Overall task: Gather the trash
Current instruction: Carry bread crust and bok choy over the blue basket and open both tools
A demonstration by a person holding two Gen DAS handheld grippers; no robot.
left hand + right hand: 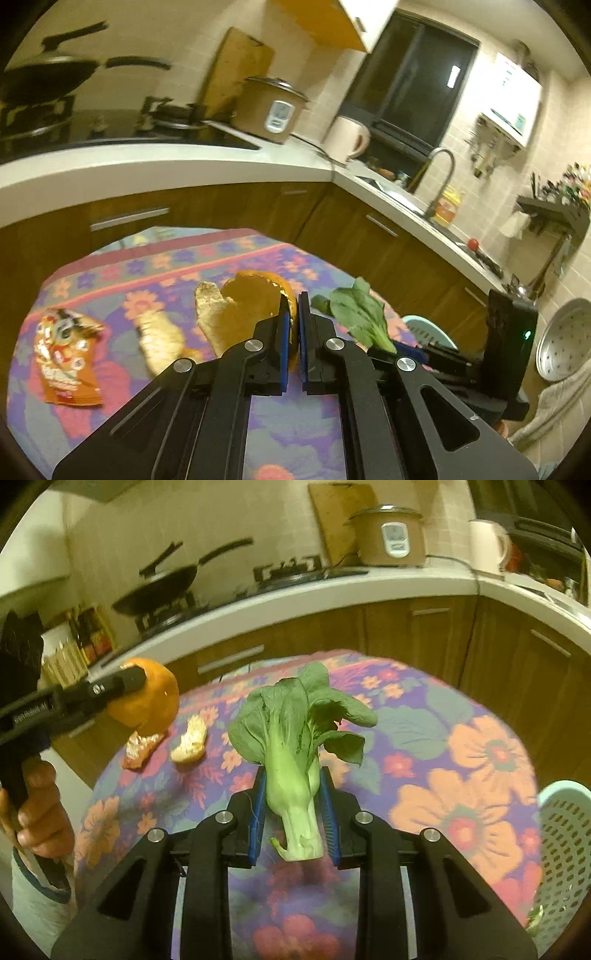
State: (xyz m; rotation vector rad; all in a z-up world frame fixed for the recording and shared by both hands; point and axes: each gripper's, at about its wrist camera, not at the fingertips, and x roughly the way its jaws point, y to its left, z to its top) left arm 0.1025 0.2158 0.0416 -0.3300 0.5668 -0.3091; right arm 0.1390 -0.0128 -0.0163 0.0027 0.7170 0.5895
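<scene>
Orange peel (258, 295) pinched in my left hand-held gripper (294, 314); bok choy (295, 746) clamped by its stalk in my right hand-held gripper (293, 805), above the table (461, 738).

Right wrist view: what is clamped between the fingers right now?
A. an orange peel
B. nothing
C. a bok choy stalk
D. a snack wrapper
C: the bok choy stands upright with its pale stem pinched between the blue fingers of the right gripper, leaves fanning above.
</scene>
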